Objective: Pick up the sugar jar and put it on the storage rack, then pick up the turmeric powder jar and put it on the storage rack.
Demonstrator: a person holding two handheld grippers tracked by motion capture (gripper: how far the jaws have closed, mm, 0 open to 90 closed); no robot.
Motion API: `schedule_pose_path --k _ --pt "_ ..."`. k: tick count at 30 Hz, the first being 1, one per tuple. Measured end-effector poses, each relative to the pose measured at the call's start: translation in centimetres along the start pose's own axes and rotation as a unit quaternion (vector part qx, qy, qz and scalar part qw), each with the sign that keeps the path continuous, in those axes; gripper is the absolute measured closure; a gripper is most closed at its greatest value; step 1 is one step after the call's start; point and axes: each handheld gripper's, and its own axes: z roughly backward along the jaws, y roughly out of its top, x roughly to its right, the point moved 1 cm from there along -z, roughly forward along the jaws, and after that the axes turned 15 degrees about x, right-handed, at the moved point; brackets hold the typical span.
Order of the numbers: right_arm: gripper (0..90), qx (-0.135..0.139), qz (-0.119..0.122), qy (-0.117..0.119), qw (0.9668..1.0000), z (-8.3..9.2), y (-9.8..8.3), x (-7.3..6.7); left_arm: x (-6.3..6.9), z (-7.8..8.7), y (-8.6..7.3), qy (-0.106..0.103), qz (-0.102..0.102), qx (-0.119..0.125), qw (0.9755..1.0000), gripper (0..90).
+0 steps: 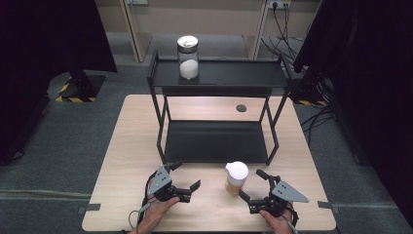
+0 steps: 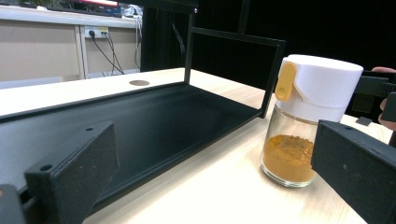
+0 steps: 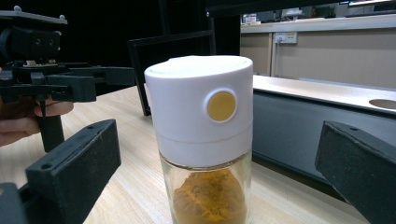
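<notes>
Two jars, one rack (image 1: 219,73), two grippers on a table (image 1: 122,146).
Spice jar (image 1: 236,178) holds orange powder; shelf jar (image 1: 188,57) holds white. Left gripper (image 1: 187,175) and right gripper (image 1: 253,184) both gape empty.

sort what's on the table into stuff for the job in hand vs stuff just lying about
In the job:
- spice jar, orange powder, white cap
- right gripper, open, nearest the jar
- left gripper, open
- rack, likely, as it stands right behind the jar

Lying about:
- salt jar on the rack's top shelf
- table
</notes>
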Motion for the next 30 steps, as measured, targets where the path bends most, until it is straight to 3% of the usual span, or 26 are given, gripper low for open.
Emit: schedule_pose_path --k 18,30 --pt "0.5 -0.002 -0.002 -0.001 1.0 -0.08 -0.08 -0.01 0.24 0.6 -0.31 0.005 0.003 0.0 1.0 0.3" --pt "0.5 -0.003 0.003 -0.005 1.0 -0.45 -0.13 -0.44 0.5 1.01 -0.39 0.005 -0.006 0.0 1.0 0.3"
